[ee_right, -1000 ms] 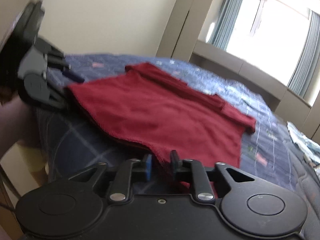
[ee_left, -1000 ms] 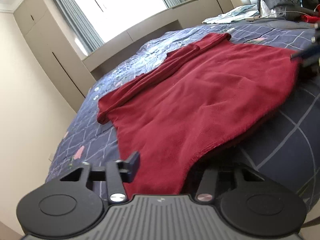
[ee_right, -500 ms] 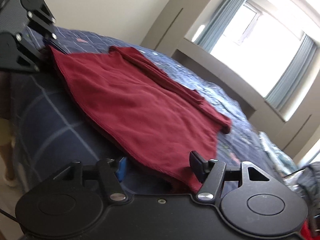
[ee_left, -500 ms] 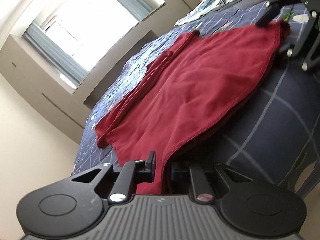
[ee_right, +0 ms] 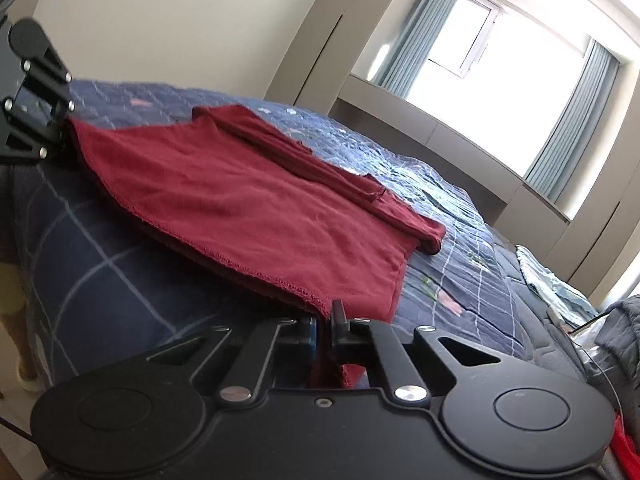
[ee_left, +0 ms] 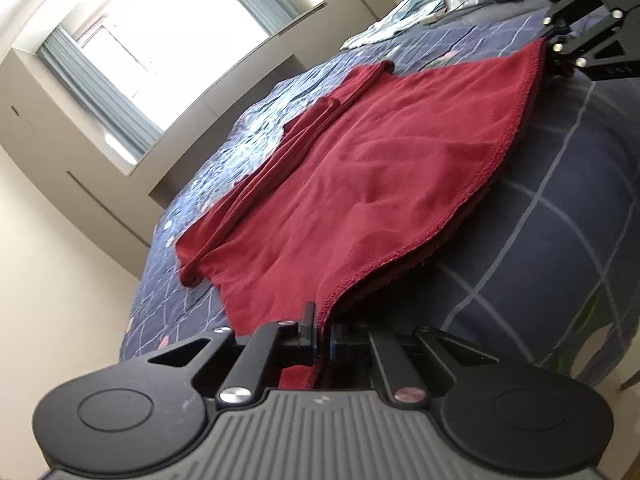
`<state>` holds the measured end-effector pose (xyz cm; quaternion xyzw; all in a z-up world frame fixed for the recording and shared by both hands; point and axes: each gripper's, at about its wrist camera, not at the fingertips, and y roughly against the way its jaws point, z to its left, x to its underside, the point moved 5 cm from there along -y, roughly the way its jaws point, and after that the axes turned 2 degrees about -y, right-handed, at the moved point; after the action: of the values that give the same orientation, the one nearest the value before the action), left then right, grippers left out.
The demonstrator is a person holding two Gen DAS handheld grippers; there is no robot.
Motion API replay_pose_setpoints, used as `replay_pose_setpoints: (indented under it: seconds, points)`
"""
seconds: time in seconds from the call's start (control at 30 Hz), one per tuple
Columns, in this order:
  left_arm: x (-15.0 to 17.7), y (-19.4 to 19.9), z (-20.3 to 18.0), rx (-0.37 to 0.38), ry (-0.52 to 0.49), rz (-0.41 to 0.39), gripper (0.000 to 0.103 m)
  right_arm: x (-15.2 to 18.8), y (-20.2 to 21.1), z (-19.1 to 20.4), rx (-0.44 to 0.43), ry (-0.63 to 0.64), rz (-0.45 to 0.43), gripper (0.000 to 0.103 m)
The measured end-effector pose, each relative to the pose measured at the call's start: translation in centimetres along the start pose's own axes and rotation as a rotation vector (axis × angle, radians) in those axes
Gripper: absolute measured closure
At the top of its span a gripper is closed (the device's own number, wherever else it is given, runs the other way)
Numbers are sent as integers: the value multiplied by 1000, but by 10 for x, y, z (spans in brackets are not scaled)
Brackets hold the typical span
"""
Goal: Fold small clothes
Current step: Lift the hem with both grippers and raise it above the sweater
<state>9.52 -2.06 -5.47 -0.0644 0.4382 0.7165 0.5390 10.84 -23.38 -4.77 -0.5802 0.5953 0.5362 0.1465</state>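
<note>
A dark red knitted garment [ee_left: 380, 184] lies spread flat on a bed covered by a navy quilt with a pale grid pattern [ee_left: 560, 220], its long sleeves folded in along the far side toward 11 o'clock in the left wrist view. At 6 o'clock in that view the left gripper [ee_left: 323, 336] has its fingers pressed together on the near hem corner of the garment, red cloth pinched between them. At 1 o'clock in the same view the right gripper [ee_left: 560, 50] meets the opposite hem corner. In the right wrist view the right gripper [ee_right: 325, 330] is likewise clamped on the hem at 6 o'clock, cloth hanging below its fingers, and the left gripper [ee_right: 60, 128] sits at 9 o'clock at the far corner. A window with grey-blue curtains [ee_right: 472, 52] stands at 1 o'clock, and a grey padded jacket [ee_right: 624, 324] lies at 3 o'clock.
</note>
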Motion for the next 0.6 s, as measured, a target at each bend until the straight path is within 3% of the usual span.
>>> replay_pose_setpoints:
  seconds: [0.23, 0.37, 0.6]
  points:
    - [6, 27, 5, 76, -28, -53, 99, -1, 35, -6, -58, 25, 13, 99]
    - [14, 50, 4, 178, -19, -61, 99, 1, 66, 2, -104, 49, 40, 99]
    - [31, 82, 10, 279, -14, -22, 99, 2, 109, 20, -224, 119, 141, 99]
